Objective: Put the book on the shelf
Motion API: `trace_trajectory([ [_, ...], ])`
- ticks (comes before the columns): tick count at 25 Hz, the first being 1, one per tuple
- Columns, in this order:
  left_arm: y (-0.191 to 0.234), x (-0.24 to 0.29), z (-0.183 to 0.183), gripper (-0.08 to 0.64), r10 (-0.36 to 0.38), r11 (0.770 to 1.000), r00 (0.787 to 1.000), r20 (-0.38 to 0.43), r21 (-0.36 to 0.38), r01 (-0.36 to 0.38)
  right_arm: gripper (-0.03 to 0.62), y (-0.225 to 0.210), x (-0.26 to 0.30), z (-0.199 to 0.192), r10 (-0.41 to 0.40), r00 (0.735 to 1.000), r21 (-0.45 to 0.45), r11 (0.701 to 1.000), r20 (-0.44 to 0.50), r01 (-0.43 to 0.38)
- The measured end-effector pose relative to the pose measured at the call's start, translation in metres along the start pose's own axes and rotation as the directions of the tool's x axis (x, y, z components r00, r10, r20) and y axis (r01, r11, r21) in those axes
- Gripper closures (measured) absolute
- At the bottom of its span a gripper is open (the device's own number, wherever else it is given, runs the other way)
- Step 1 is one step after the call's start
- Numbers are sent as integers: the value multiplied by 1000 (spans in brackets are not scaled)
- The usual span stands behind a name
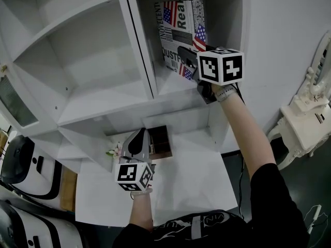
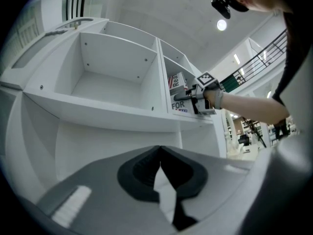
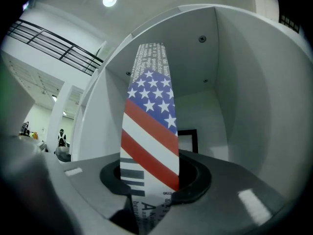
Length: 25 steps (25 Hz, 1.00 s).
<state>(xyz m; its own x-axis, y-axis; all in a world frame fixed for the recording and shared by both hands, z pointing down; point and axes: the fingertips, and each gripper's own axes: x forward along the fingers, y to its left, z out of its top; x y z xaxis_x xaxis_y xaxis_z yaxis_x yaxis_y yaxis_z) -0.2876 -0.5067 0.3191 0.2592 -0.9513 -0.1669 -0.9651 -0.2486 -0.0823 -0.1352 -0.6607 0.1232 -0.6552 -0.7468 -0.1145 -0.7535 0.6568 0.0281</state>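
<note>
Book corner behind right hand-held gripper

Ornate white side table, black railing, round ceiling lamp

item: thin paper book printed with newsprint and American flags | pose: standing upright | place: sitting inside right compartment of white wooden shelf

Black sleeve, grey left tool, white marker cube
</note>
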Motion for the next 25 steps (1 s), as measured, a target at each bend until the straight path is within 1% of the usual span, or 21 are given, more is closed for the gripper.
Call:
trace_trajectory([
  [10,8,0,-11,560,11,1000,1000,-3,2,-11,426,-3,19,-4,-1,1000,-10,1000,-14,1],
  [17,7,-6,-17,560,21,1000,1000,-12,0,-21,422,-4,21,-5,-3,1000,-28,1000,-24,2],
  [19,9,-7,-17,560,22,1000,1000,-16,-2,-22,402,-1,21,-4,-1,1000,-44,999,-21,0],
  [21,11,-9,-17,560,25,1000,1000,-17,-5,-25,354,1,21,-4,0,1000,-53,999,-17,-1],
  [23,10,-9,-17,560,26,1000,1000,-16,-7,-26,323,0,17,-4,-2,1000,-50,999,-13,1],
  [25,6,-9,-16,560,22,1000,1000,-14,-5,-22,313,-3,10,-4,-5,1000,-46,999,-10,4],
])
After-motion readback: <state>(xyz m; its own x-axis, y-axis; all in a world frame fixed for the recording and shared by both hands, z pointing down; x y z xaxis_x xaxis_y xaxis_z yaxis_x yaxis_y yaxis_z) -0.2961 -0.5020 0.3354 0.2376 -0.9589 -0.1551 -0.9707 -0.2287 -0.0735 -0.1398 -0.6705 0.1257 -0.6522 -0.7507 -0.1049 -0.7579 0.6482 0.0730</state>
